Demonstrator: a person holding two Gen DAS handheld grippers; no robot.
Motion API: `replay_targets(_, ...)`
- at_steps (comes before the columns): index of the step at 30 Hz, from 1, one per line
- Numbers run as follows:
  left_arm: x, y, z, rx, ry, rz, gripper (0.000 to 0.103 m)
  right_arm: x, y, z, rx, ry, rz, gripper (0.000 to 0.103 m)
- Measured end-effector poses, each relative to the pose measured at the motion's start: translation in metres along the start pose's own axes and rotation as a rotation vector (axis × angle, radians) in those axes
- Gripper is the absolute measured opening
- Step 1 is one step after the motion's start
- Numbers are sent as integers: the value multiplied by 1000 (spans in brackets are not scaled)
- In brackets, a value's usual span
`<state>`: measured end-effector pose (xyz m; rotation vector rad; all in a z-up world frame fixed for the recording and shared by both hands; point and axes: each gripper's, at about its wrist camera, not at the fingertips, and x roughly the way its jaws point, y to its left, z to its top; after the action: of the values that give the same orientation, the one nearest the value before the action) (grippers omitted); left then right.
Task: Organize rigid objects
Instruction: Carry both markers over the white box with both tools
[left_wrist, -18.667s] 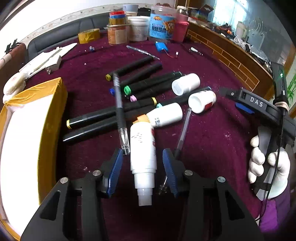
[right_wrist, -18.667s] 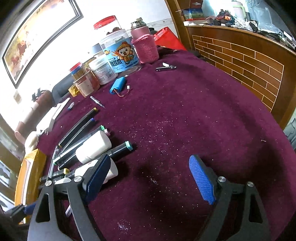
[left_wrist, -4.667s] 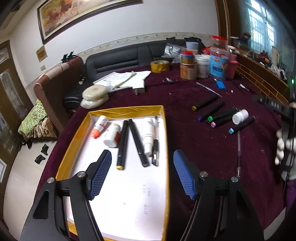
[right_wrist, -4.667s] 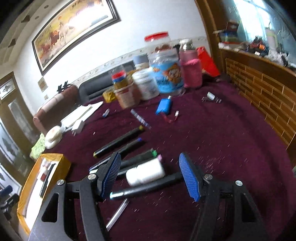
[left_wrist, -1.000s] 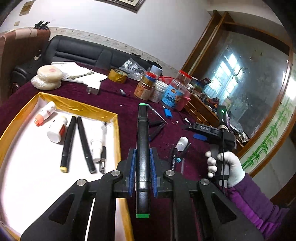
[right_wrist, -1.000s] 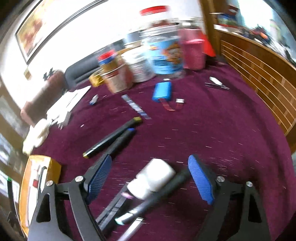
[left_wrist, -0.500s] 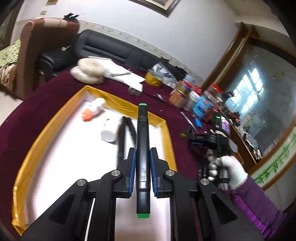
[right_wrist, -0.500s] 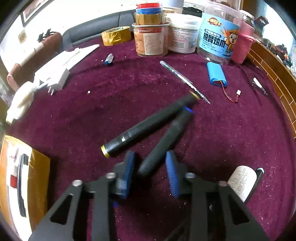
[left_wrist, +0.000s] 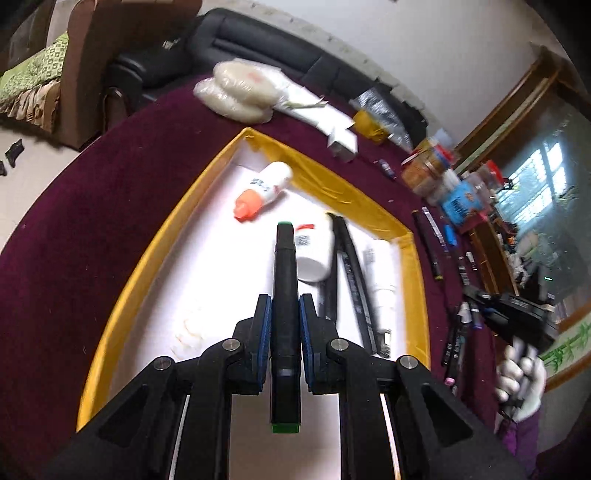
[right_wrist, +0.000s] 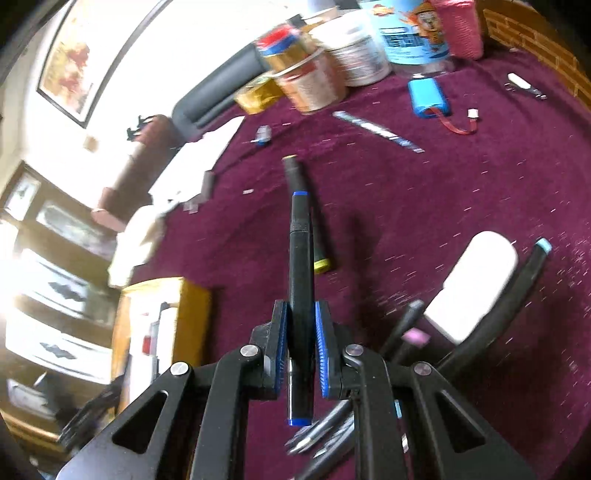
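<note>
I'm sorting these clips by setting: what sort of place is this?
Most likely a home living room. A black sofa and a brown armchair stand behind a table under a maroon cloth, a framed painting hangs on the wall, and household jars crowd the tabletop.

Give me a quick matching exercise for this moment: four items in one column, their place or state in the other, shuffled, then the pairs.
Items
1. green-capped marker
2. blue-capped marker
3. orange-capped bottle
4. yellow-capped marker

States
A. lying inside the yellow-rimmed tray
B. lying on the maroon tablecloth
C. clamped in the left tool
D. clamped in the right tool, whose jaws have just closed on it

Pairs: 1-C, 2-D, 3-A, 4-B
</note>
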<state>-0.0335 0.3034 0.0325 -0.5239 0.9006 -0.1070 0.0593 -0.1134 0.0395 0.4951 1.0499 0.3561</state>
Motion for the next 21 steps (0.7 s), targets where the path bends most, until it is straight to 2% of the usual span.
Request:
replay_targets(4,10,6,14,-20,36,62,13,2,34,-9,-45,25,79,13)
replay_targets(5,13,8,18,-32,43,69,17,3,43,-12,-62,32,90,13)
replay_targets(6,16,10,21,-38,46,70,24,6,54,-16,-80,45,104,13)
replay_targets(9,24,16,25,-60,58,88,25,19,82,-29,-118,94,137,13)
replay_targets(11,22,16,23,-80,51,62,28,31,98,-38,-141,128,149,13)
replay_targets(15,-7,10,9,-85,-16,-14,50,59,136,-61,-185,216,183,13)
replay_targets(17,-26,8,2,-81,-69,-32,53,75,157,-75,-207,259,201,13)
replay_targets(21,-63,11,-15,-63,-181,-18,55,110,190,-101,-253,331,203,13)
